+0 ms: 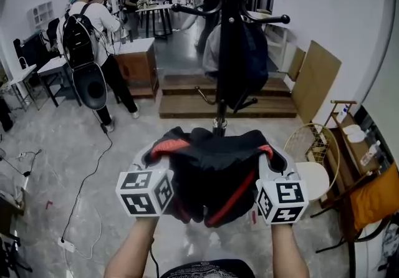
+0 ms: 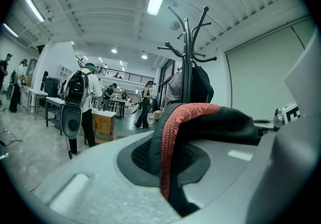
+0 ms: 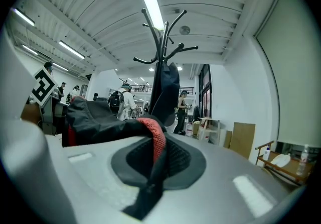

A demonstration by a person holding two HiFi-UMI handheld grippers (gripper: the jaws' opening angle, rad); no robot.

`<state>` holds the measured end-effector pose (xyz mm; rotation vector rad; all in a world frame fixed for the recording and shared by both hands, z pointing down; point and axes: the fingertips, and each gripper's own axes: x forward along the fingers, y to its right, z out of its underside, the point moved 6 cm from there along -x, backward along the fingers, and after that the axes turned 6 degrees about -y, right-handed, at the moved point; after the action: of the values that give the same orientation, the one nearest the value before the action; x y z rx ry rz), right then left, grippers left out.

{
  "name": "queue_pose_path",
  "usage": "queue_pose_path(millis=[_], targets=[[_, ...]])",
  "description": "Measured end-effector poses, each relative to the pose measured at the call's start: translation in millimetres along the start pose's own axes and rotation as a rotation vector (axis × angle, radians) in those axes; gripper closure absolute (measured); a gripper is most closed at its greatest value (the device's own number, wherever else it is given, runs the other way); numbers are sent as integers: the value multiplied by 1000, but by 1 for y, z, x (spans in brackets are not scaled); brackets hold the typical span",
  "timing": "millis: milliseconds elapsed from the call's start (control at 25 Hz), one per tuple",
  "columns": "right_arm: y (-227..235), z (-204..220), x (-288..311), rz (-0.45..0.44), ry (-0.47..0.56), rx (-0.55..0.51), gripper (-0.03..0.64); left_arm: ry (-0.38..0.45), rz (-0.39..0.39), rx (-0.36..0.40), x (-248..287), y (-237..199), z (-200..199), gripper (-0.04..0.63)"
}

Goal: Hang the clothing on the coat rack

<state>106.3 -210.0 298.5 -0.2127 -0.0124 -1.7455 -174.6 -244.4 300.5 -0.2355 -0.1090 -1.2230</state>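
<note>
A black garment with red trim (image 1: 215,167) hangs stretched between my two grippers, just in front of the black coat rack (image 1: 229,33). My left gripper (image 1: 163,153) is shut on the garment's left edge, where the red trim (image 2: 173,137) runs over its jaw pad. The right gripper (image 1: 267,157) is shut on the right edge, and the red trim (image 3: 156,140) crosses its pad too. The rack's pole and curved hooks (image 2: 188,42) rise ahead of both grippers, with dark clothing (image 3: 165,92) hanging on them. The rack's hooks (image 3: 163,37) stand above gripper height.
A person with a black backpack (image 1: 84,33) stands at left near a wooden cabinet (image 1: 137,65). Low wooden platforms (image 1: 187,105) lie behind the rack. A round white chair (image 1: 315,171) and a wooden shelf (image 1: 355,146) stand at right. Cables (image 1: 81,202) trail over the floor.
</note>
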Motion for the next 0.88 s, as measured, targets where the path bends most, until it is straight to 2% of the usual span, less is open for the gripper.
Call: queue_pose_path(millis=[880], targets=[[29, 15, 63, -15, -46, 26, 595, -40, -33, 4, 65, -8, -2, 578]])
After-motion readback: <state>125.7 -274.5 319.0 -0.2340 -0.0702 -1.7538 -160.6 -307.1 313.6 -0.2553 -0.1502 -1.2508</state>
